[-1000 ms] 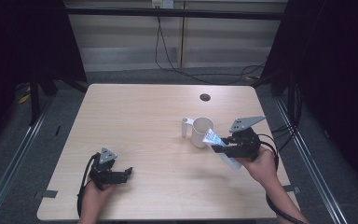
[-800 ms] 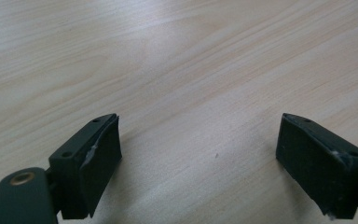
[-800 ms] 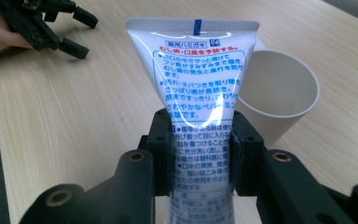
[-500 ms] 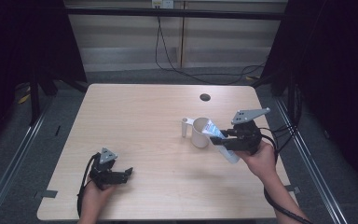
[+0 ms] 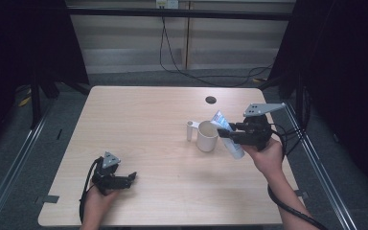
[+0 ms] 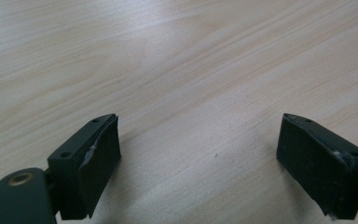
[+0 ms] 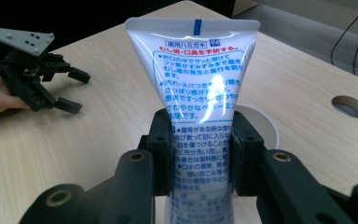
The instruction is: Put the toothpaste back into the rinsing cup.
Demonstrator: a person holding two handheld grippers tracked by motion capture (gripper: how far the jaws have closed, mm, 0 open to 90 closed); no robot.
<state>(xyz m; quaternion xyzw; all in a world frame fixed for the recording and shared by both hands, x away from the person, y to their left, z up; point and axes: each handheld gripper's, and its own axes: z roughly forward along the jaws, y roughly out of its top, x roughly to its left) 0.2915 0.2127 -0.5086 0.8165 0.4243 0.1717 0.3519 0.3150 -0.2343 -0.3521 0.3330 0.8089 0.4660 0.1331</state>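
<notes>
Since the earlier frames, the right hand-held gripper point(image 5: 225, 135) has been raised a little at the right of the high view, and the toothpaste tube point(image 5: 229, 138) has been carried up with it, so that the tube's flat crimped end now stands beside the rim of the white mug point(image 5: 207, 136). The tube is pinched across its middle by the jaws, which are pressed against both of its sides, as is seen in the right gripper view, where the tube point(image 7: 196, 84) rises upright between them, its blue print facing the camera. The mug's rim point(image 7: 265, 122) is seen just behind the tube there. The left hand-held gripper point(image 5: 130, 178) is held low over the bench point(image 5: 143, 124) in the lower left of the high view, unchanged in place; its jaws are spread wide apart over bare wood.
</notes>
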